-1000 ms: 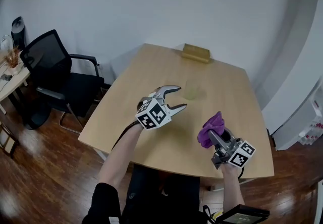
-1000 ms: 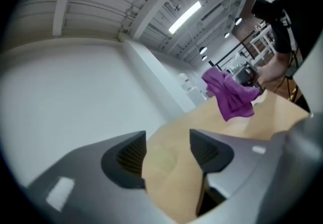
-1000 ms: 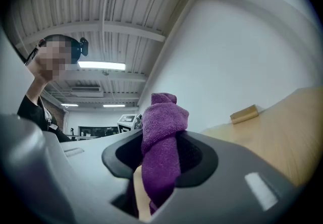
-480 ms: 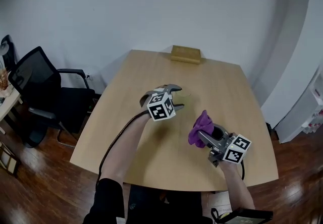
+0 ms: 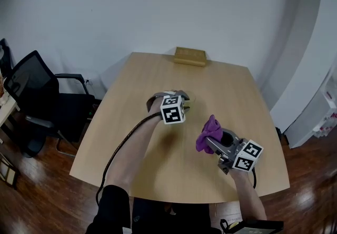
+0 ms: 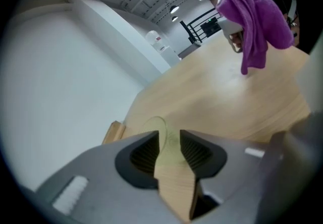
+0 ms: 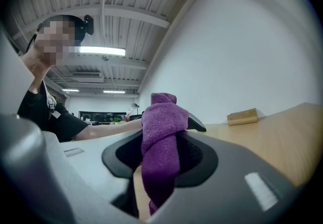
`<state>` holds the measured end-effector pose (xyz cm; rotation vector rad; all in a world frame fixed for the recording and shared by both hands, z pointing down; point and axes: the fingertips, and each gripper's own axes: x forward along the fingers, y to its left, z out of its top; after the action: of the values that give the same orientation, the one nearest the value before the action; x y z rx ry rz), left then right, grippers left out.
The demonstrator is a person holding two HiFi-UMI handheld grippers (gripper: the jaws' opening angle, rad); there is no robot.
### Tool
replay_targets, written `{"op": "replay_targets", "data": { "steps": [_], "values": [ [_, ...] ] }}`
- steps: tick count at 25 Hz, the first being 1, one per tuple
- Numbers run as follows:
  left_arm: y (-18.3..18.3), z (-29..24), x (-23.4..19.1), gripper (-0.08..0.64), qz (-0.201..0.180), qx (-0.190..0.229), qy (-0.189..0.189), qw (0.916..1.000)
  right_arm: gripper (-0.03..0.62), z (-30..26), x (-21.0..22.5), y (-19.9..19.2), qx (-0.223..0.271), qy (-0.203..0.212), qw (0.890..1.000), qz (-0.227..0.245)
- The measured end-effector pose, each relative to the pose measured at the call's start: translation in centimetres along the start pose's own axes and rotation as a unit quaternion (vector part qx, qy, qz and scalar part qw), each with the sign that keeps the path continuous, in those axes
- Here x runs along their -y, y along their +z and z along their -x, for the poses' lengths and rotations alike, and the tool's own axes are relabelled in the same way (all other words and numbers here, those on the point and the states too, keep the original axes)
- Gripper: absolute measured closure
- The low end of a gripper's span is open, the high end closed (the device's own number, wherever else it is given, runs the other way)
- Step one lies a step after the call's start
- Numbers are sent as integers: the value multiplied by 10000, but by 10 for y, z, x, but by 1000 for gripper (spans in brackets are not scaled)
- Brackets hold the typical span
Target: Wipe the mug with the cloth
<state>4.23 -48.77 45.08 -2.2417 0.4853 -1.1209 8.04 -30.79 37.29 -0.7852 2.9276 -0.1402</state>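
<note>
A pale yellow-green mug (image 5: 189, 103) stands mid-table, mostly hidden behind my left gripper (image 5: 182, 100). In the left gripper view the mug (image 6: 170, 147) fills the gap between the left gripper's (image 6: 169, 132) pads. Those jaws have just been closing, and the pads look pressed against the mug. A purple cloth (image 5: 209, 133) hangs bunched from my right gripper (image 5: 214, 141), which is shut on it and held above the table, nearer me and to the right of the mug. The cloth (image 7: 161, 117) sits squeezed between the right gripper's (image 7: 160, 142) pads. It also shows in the left gripper view as the cloth (image 6: 255, 13).
The wooden table (image 5: 158, 164) carries a small wooden block (image 5: 190, 56) at its far edge. A black office chair (image 5: 31, 90) stands to the left on the floor. White furniture (image 5: 321, 117) is at the right.
My left gripper has moved forward and down onto the mug, and its jaws have narrowed round it. The right gripper with the cloth has shifted slightly left.
</note>
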Motion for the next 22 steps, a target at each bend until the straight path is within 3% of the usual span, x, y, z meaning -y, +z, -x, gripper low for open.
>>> {"op": "replay_targets", "data": {
  "steps": [3,7,10,13,15,16,17,19,21,22],
  "values": [
    [-1,-3,3,419,-173,-226,-168,9995,446,0,0,1,4,-3,10000,20],
    [-12,-8,9,423,-555,-825,-516,9937,446,1,-1,3,9,-21,10000,35],
    [-21,-9,9,472,-528,-1044,-530,9917,446,4,-4,4,60,-56,10000,35],
    [-22,-4,9,518,-158,-780,-221,9966,446,12,-3,4,108,-122,9999,16],
    [-6,12,6,518,520,-50,57,9986,446,19,-1,4,132,-177,9998,-17],
    [7,25,5,518,984,462,146,9940,446,21,0,5,146,-204,9997,-34],
    [20,41,6,518,1473,1000,183,9839,446,23,0,6,160,-231,9996,-46],
    [43,77,12,518,2320,1974,196,9523,446,24,-3,12,187,-267,9995,-36],
    [56,106,20,518,2775,2646,223,9233,446,22,-10,20,195,-276,9994,41],
    [61,119,27,518,2868,2863,234,9139,446,21,-15,24,185,-278,9994,109]
  ]
}}
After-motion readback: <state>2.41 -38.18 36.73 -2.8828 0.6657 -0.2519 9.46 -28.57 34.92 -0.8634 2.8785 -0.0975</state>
